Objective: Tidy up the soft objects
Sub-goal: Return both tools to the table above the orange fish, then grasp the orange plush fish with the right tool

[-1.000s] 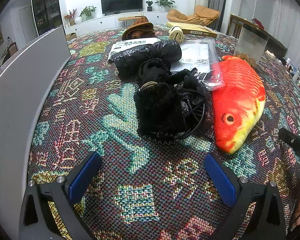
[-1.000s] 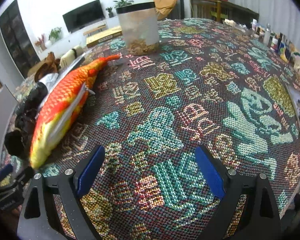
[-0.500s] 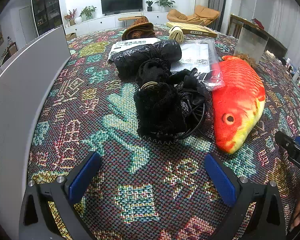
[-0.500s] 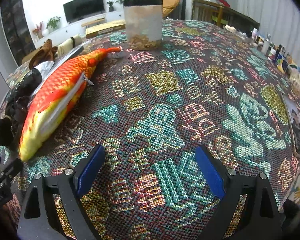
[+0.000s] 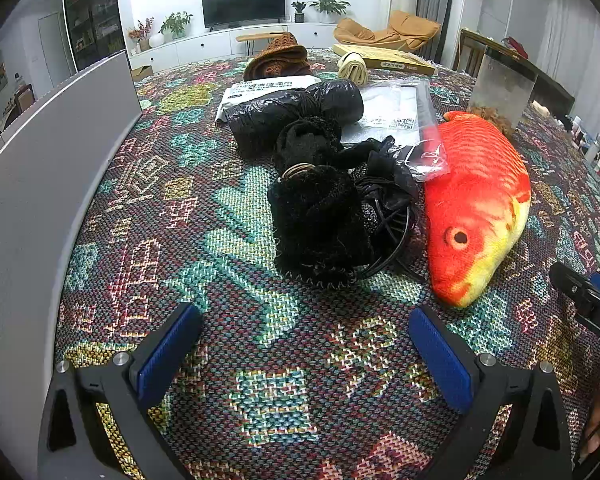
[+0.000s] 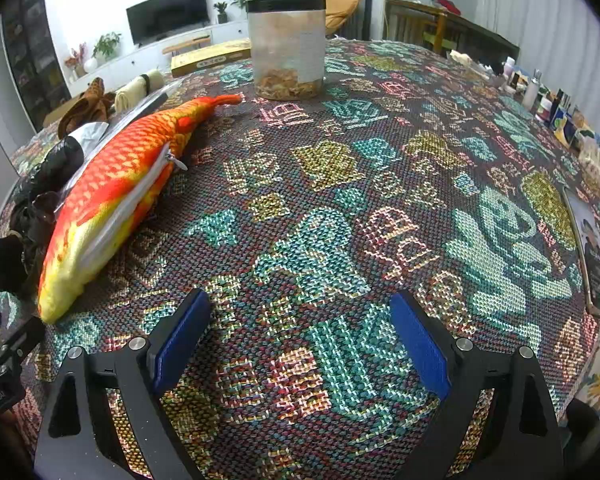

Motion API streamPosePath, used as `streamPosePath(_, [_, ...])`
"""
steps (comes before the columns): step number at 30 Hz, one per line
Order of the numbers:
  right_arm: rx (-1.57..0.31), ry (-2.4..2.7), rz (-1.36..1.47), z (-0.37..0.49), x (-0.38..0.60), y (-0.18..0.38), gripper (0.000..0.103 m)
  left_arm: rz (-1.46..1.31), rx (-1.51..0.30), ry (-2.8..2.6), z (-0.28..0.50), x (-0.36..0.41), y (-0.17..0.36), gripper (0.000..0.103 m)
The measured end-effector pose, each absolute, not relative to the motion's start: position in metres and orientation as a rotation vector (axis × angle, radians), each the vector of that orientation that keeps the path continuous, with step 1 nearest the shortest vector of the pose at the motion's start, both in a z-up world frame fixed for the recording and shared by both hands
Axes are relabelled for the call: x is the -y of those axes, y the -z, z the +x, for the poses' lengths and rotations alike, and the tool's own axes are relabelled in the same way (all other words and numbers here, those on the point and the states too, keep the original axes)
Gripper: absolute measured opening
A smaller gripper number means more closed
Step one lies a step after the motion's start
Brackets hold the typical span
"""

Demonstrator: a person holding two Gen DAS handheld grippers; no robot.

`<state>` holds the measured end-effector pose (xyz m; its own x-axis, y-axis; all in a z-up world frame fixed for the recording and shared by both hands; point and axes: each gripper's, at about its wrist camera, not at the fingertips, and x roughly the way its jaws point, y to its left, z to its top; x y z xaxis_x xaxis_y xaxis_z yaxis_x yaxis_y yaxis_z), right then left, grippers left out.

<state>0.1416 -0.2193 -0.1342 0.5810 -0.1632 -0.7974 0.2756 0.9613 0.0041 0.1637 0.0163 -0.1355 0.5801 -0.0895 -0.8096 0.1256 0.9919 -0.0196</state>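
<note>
An orange and yellow plush fish (image 5: 476, 208) (image 6: 112, 196) lies on the patterned tablecloth (image 5: 228, 240), its white zipper showing in the right wrist view. Left of it sits a heap of black knitted items and cords (image 5: 324, 220), with a black plastic bag (image 5: 292, 114) behind. A brown knitted hat (image 5: 278, 58) and a cream roll (image 5: 352, 70) lie farther back. My left gripper (image 5: 304, 344) is open, low over the cloth in front of the black heap. My right gripper (image 6: 300, 332) is open over bare cloth, right of the fish's head.
A grey panel (image 5: 40, 168) stands along the left edge. A clear jar with a black lid (image 6: 286, 48) stands behind the fish's tail. Plastic sleeves (image 5: 396, 108) and a flat yellow box (image 5: 384, 56) lie at the back. Small bottles (image 6: 540, 92) line the right edge.
The right gripper has swung left and forward, bringing the fish and the jar closer and more central in its view. Its tip has come into the left view's right edge. The left gripper has held still.
</note>
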Motion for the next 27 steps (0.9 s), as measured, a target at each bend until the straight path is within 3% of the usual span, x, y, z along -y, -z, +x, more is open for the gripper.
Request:
streamPosePath(17, [-0.911, 0.24, 0.147, 0.142, 0.221, 0.132, 0.095, 0.041, -0.944, 0.126, 0.164, -0.017, 0.135, 0.103])
streamPosePath(22, [-0.734, -0.071, 0.338, 0.136, 0.216, 0.107, 0.095, 0.042, -0.944, 0.126, 0.164, -0.017, 0.135, 0.103])
streamPosePath(27, [-0.889, -0.184, 0.337, 0.201, 0.179, 0.112, 0.092, 0.042, -0.944, 0.126, 0.164, -0.017, 0.136, 0.103])
